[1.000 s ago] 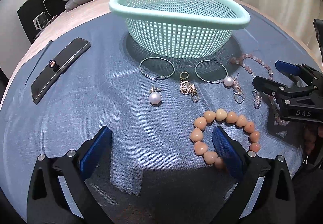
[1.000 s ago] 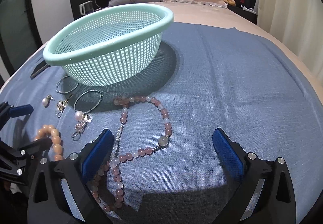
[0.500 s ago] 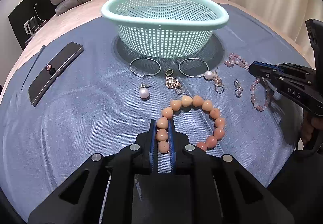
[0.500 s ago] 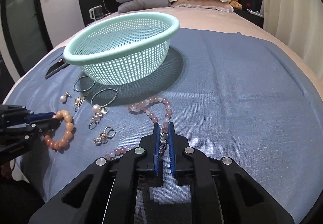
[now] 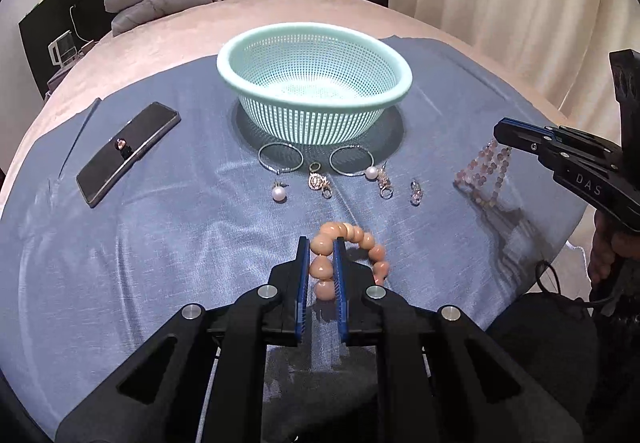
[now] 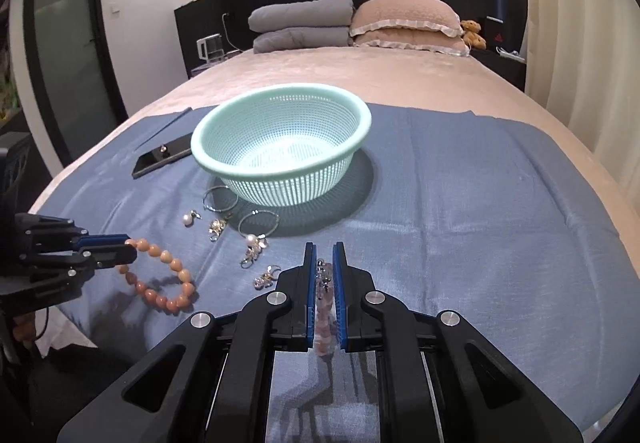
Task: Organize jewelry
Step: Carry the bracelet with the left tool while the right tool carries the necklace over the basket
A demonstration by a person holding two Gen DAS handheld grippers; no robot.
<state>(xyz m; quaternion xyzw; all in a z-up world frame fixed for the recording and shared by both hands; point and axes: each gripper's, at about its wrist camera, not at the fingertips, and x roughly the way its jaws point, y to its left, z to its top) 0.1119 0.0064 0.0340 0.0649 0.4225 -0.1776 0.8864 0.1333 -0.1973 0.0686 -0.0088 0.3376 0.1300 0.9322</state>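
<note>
Jaws of both grippers clench beads: left (image 5: 321, 263) peach bracelet (image 5: 362, 243), right (image 6: 324, 271) pink necklace (image 6: 324, 307).

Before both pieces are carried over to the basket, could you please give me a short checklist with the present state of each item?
1. Left hand-held gripper shut on the peach bead bracelet: ok.
2. Right hand-held gripper shut on the pink bead necklace: ok.
3. Bracelet clear of the blue cloth: cannot tell; its low end hangs close to it.
4. Necklace free of the loose earrings: ok, they lie apart.
5. Mint basket upright, with an open mouth: ok.
6. Basket holds nothing yet: ok.
</note>
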